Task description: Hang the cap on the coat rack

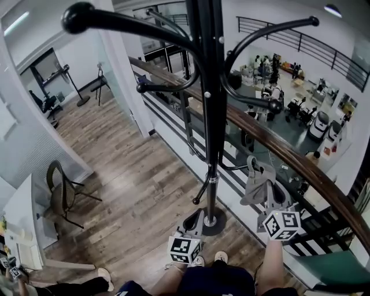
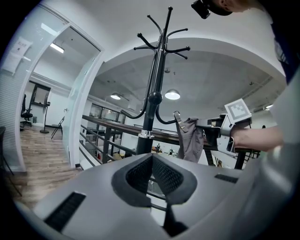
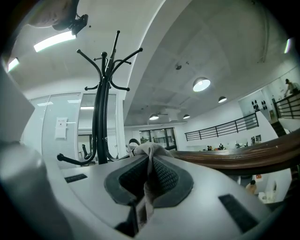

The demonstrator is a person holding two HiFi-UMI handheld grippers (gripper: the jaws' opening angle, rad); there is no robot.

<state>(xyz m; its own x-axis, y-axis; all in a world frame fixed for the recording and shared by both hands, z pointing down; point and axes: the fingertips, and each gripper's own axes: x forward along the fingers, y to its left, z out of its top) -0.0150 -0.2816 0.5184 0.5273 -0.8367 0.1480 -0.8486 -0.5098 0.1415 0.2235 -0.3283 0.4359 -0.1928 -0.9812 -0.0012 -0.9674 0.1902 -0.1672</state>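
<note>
Looming closest to the head camera is a knobbed hook (image 1: 78, 17) at the top of the coat rack (image 1: 209, 115), sweeping in from the upper left toward the pole (image 1: 213, 144). Lower down, just left of the foot of that pole, the left gripper (image 1: 192, 219) points at the rack. Its own view shows its jaws meeting at the tips with nothing between them: closed and empty.

Right of the pole, the cap (image 1: 252, 188) hangs as a limp grey fold, its long axis running downward from the right gripper (image 1: 267, 193). In the right gripper view the jaws are pinched almost fully together on the fabric (image 3: 147, 154), which bunches up over the tips and trails down between the pads.

From the left gripper view, the cap's top edge sits just beside the upturned end of a lower hook (image 2: 165, 121), on the side away from the pole; whether they touch I cannot tell. So the hook lies toward the pole from the held cap, and the right hand is clearly the nearer one to it. My judgement is that the next move turns on carrying the cap's top over that hook tip. Beyond, to the right, runs the wooden handrail (image 1: 289, 156).
</note>
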